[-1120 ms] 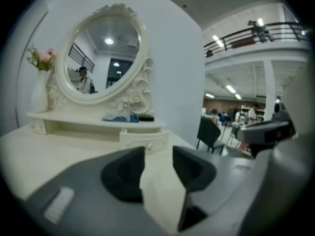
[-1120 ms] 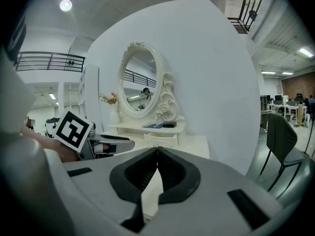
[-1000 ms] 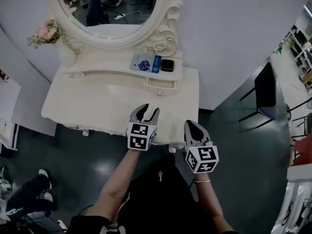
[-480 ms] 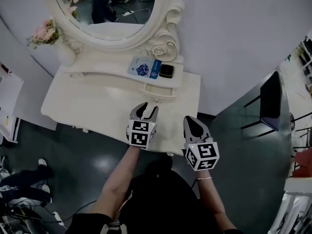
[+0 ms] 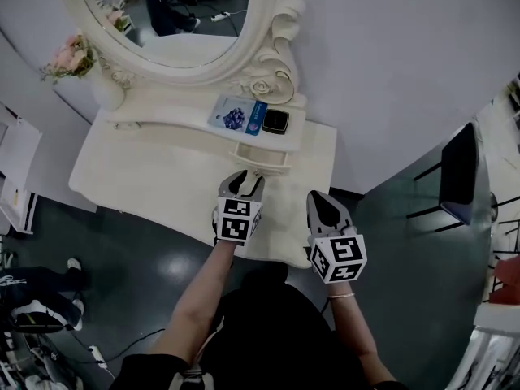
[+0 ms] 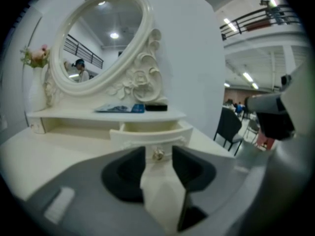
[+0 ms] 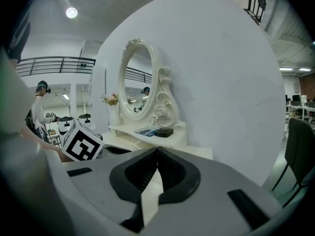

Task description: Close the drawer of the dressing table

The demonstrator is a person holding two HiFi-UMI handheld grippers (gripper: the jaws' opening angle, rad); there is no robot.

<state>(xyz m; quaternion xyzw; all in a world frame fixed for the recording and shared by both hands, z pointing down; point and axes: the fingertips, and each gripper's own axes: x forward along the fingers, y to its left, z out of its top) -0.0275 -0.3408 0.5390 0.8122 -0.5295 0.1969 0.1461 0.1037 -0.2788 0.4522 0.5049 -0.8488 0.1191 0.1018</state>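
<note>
The white dressing table (image 5: 146,177) has a small drawer (image 5: 264,158) standing pulled out under its raised shelf. In the left gripper view the drawer front (image 6: 147,134) faces me, and its metal knob (image 6: 158,154) sits in the gap between the jaws. My left gripper (image 5: 244,182) is open, its tips just short of the drawer front and holding nothing. Off to the right, my right gripper (image 5: 318,201) hovers shut and empty over the tabletop's right part; its jaws meet in the right gripper view (image 7: 157,150).
An oval mirror (image 5: 187,15) in a carved frame rises behind the shelf. A blue packet (image 5: 236,114) and a black box (image 5: 276,121) lie on the shelf, and a vase of flowers (image 5: 73,55) stands at its left end. A dark chair (image 5: 455,169) stands to the right.
My left gripper has moved forward across the tabletop, closer to the drawer front. The right gripper has kept its place beside it, still shut.
</note>
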